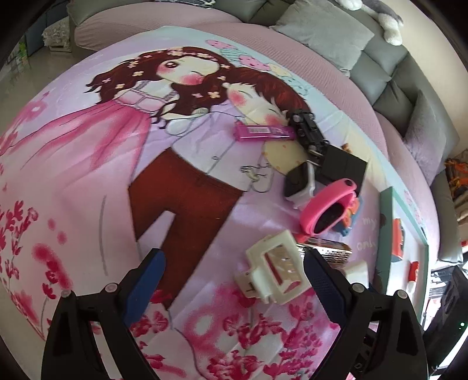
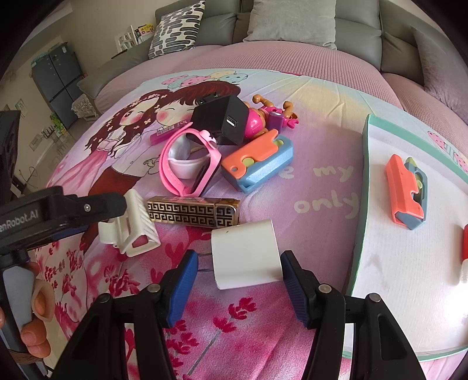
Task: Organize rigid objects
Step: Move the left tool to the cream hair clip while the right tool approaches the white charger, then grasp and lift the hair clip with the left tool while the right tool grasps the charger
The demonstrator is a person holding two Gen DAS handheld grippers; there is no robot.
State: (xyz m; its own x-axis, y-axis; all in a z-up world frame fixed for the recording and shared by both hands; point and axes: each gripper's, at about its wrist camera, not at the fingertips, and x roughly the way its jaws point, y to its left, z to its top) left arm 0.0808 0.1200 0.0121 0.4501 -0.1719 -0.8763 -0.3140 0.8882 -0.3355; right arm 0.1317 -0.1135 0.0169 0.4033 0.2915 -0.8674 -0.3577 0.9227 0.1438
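A cream hair claw clip lies on the printed sheet, just inside my open left gripper's right finger; it also shows in the right wrist view. My right gripper is open with a white charger cube between its fingers, not clamped. Further off lie a gold patterned harmonica, a pink watch, a black charger, an orange-and-blue toy, a magenta bar and a pink figure.
A white tray with a teal rim at right holds another orange-and-blue toy and a red-and-white object. Grey sofa cushions line the back. The left gripper's arm reaches in from the left.
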